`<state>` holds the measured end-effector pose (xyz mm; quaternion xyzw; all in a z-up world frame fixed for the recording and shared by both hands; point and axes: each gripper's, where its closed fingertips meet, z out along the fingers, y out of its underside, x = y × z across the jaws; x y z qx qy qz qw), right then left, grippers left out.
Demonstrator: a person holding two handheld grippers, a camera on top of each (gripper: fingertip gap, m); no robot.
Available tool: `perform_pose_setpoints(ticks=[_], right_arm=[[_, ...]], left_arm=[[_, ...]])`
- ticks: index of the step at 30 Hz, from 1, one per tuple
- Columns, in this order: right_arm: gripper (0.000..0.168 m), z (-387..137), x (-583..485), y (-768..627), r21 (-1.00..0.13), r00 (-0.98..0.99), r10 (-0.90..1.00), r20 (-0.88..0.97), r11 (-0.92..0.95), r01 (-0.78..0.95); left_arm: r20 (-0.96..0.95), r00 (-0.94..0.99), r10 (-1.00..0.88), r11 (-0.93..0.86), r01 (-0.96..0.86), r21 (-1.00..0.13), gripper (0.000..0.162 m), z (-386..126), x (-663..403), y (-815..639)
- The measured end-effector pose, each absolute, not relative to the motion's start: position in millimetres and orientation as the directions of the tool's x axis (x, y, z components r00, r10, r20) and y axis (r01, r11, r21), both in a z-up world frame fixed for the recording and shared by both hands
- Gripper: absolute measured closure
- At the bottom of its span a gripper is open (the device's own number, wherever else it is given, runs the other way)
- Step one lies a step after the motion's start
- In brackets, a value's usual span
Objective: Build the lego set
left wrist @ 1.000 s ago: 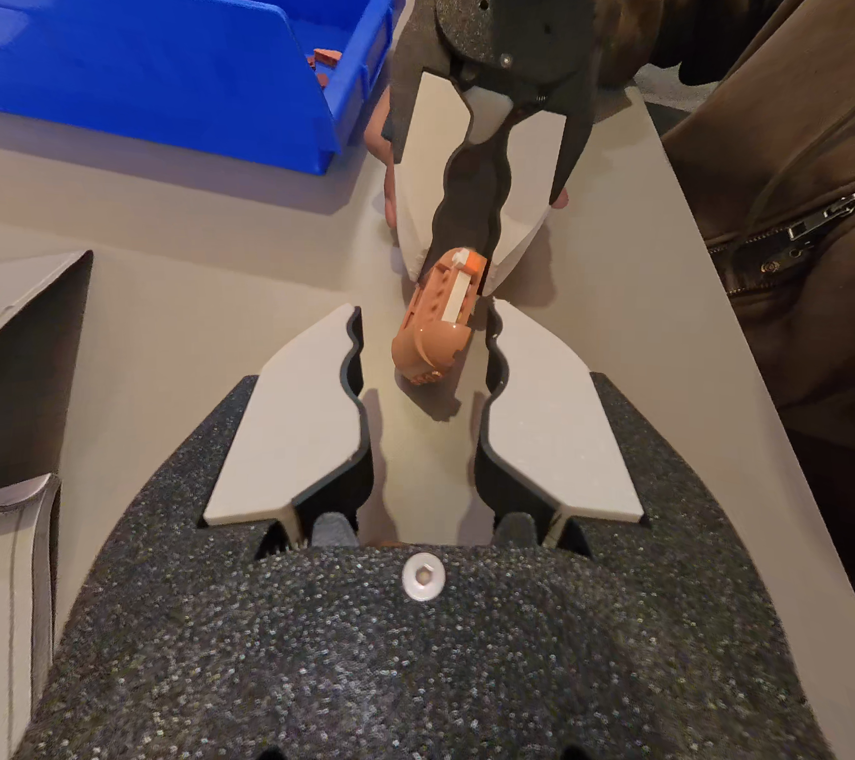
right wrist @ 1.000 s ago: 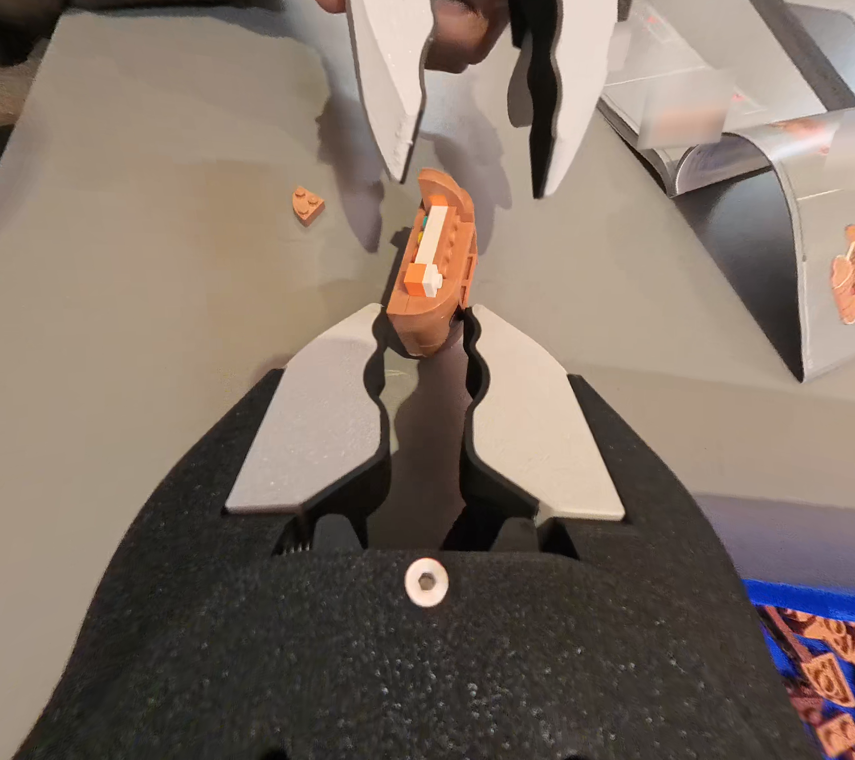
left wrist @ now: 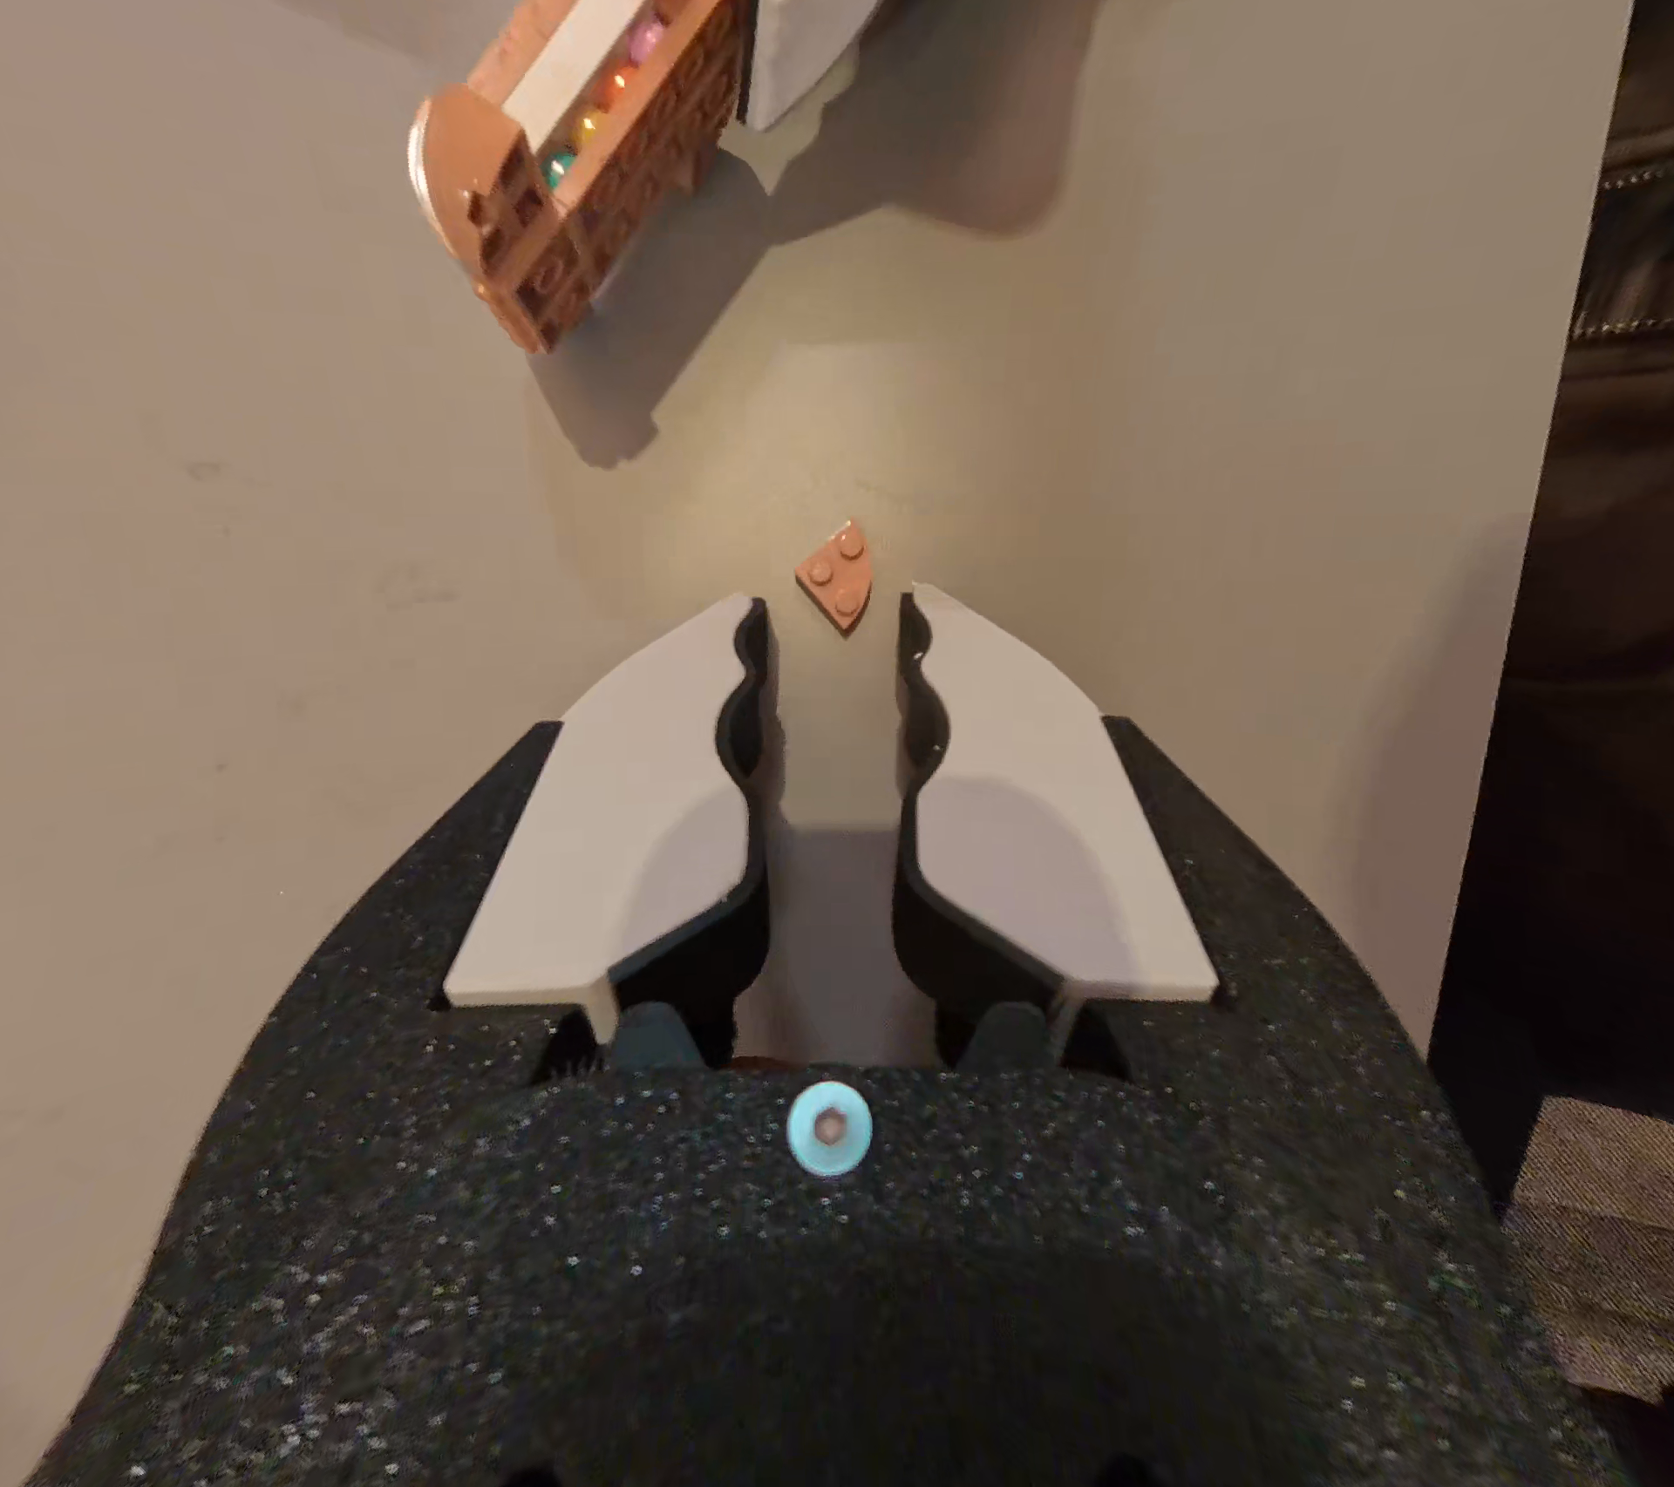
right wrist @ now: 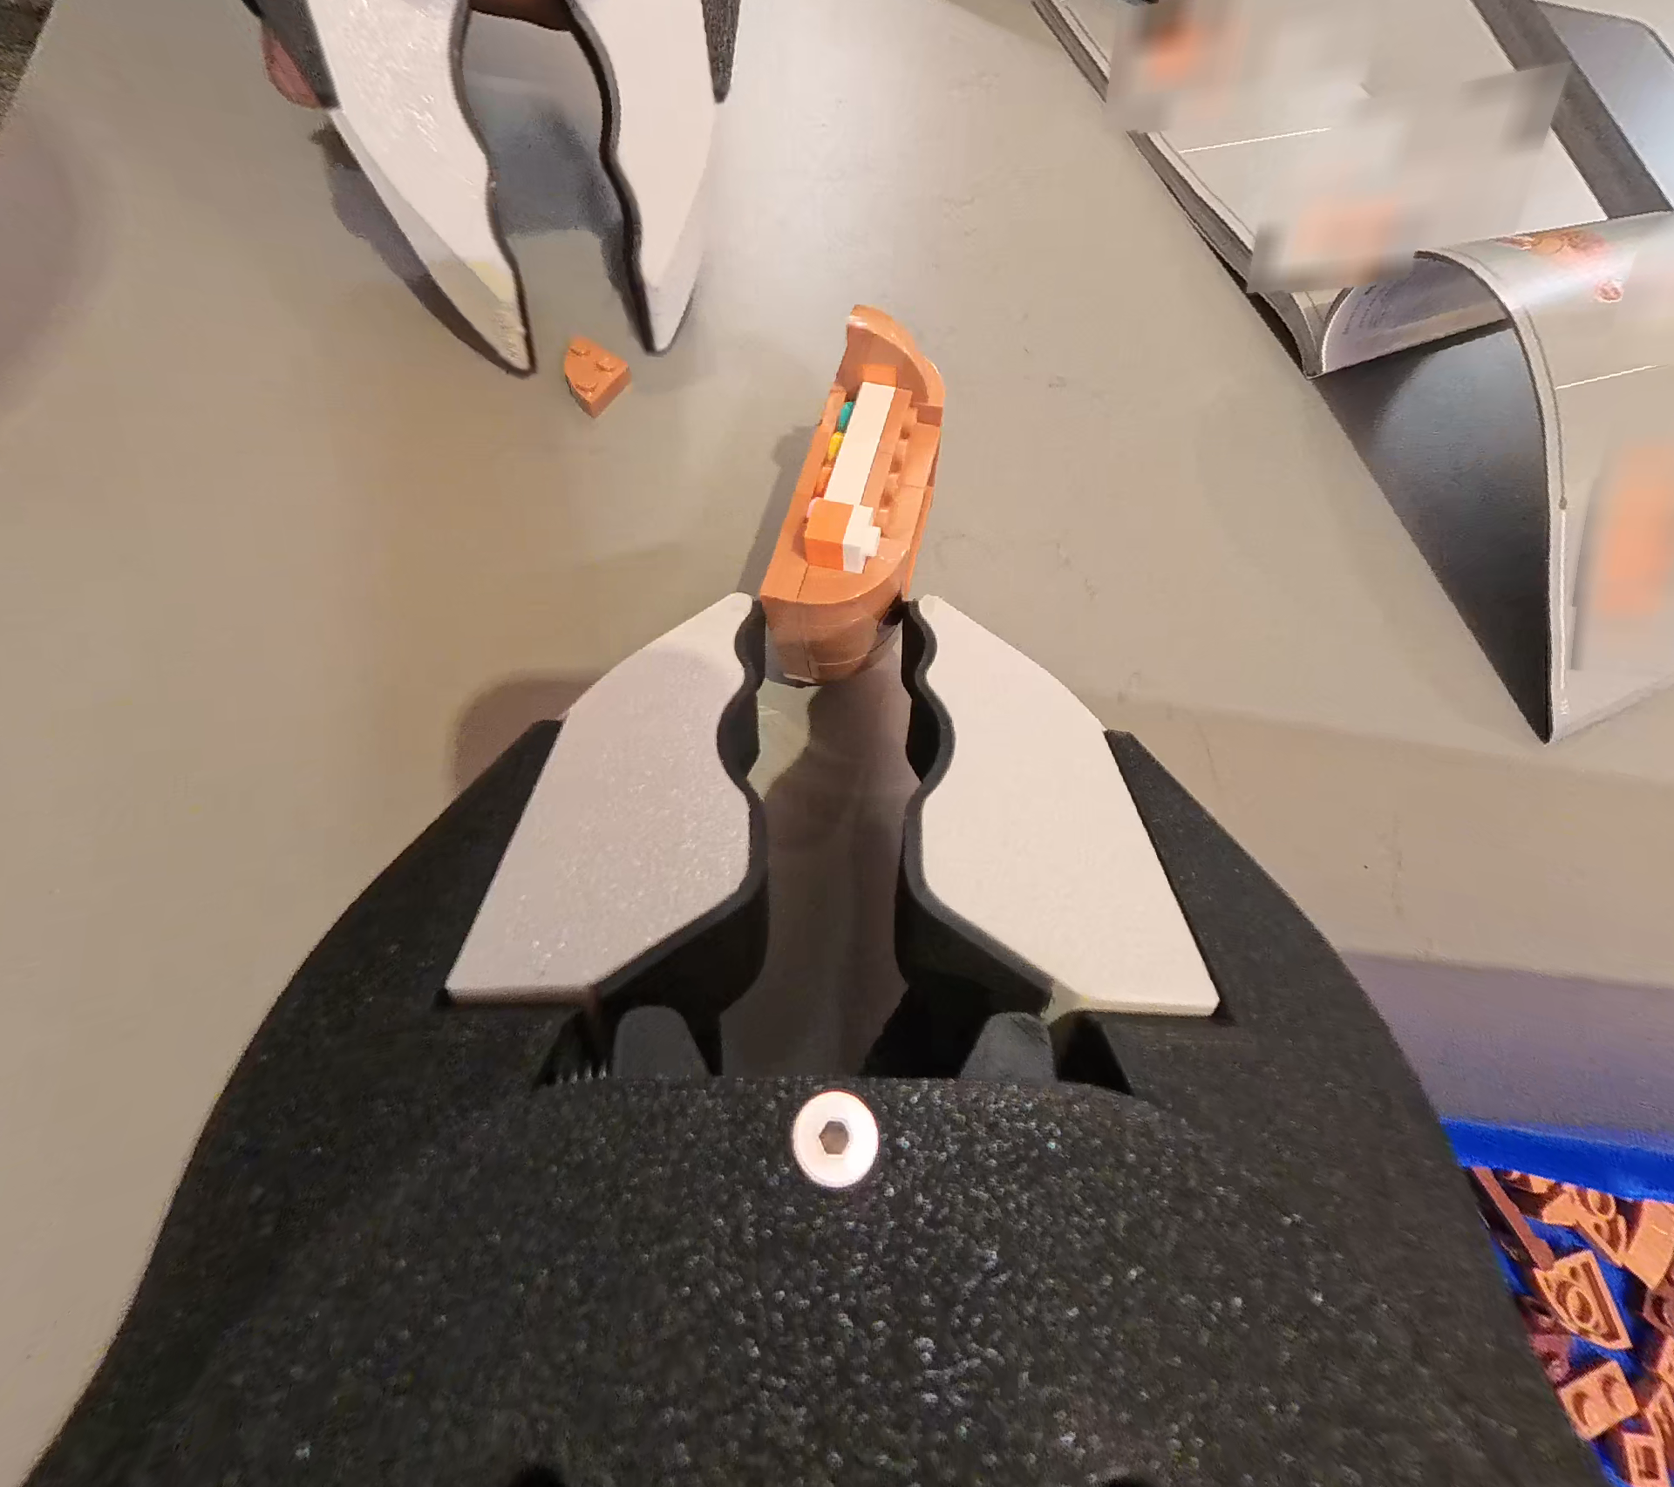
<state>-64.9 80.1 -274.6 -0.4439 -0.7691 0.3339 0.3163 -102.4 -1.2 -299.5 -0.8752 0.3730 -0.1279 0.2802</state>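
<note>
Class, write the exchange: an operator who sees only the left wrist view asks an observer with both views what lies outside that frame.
Operator: Anything around besides the plate and the model?
Observer: Yes, an open booklet lies past the model.
Operator: Any spare parts nearby?
Observer: Brown bricks fill a blue bin to the right of the right gripper.

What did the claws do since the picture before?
The left claw left the model and went to the small brown piece on the table; its open fingers now stand on either side of it, not gripping. The right claw kept hold of the model, above the table.
</note>
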Motion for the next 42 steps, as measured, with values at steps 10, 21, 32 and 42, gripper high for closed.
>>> perform_pose_setpoints(ticks=[10, 21, 32, 42], right_arm=[[0.139, -276.4, -63.7, 80.5, -0.785, -0.418, 0.882, 0.217, 0.412, 0.462], [0.134, -277.3, -62.2, 83.3, -0.763, -0.407, 0.870, 0.278, 0.457, 0.457], [0.132, -279.3, -58.9, 78.3, -0.703, -0.417, 0.806, 0.421, 0.580, 0.412], [0.131, -277.4, -53.9, 79.9, -0.615, -0.424, 0.714, 0.557, 0.698, 0.367]], left_arm=[[0.052, 0.675, -0.736, -0.569, -0.574, -0.589, 0.150, -298.9, -88.4, 6.7], [0.164, 0.644, -0.747, -0.534, -0.435, -0.725, 0.150, -268.7, -71.3, 27.3], [0.251, 0.672, -0.697, -0.583, -0.327, -0.744, 0.150, -268.6, -64.1, 26.9], [0.374, 0.662, -0.650, -0.631, -0.195, -0.751, 0.150, -259.0, -56.1, 29.4]])
